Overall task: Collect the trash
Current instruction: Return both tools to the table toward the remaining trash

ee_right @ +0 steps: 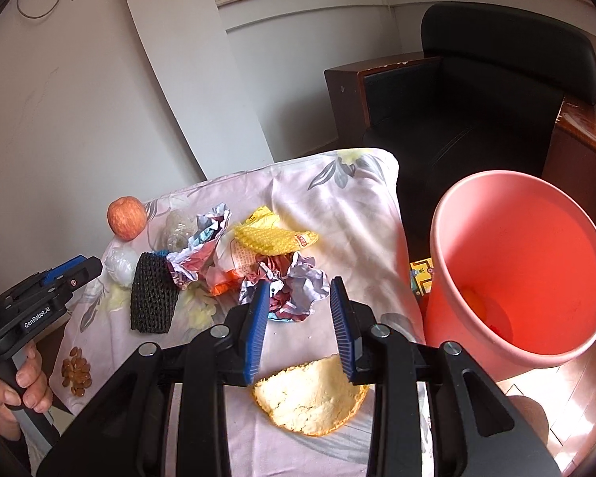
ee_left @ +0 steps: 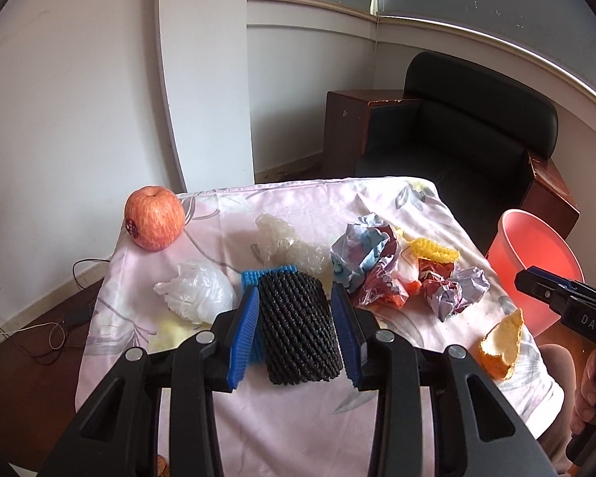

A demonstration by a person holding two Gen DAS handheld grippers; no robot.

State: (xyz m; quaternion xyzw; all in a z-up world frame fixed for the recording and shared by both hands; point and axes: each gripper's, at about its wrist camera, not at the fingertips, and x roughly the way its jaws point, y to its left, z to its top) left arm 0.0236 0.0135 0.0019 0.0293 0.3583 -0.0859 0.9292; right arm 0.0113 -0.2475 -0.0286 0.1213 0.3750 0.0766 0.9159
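A black foam net sleeve (ee_left: 298, 326) (ee_right: 153, 298) lies on the pink flowered cloth (ee_left: 298, 417). My left gripper (ee_left: 295, 287) (ee_right: 75, 270) is open and frames the sleeve in its own view; in the right wrist view it hangs to the left of the sleeve, apart from it. My right gripper (ee_right: 300, 280) (ee_left: 556, 294) is open and empty above an orange peel (ee_right: 310, 397) (ee_left: 502, 346), with crumpled paper (ee_right: 298, 290) just beyond its tips. A pink bin (ee_right: 441, 238) (ee_left: 528, 238) stands off the table's right side.
An apple (ee_left: 154, 223) (ee_right: 126, 218) sits at the far left corner. The pile also holds a white plastic bag (ee_left: 198, 290), clear wrap (ee_left: 286, 246), a yellow foam net (ee_right: 266, 240) and wrappers (ee_left: 369, 254). Nuts (ee_right: 75, 373) lie near the left edge. A black armchair (ee_right: 476, 99) stands behind.
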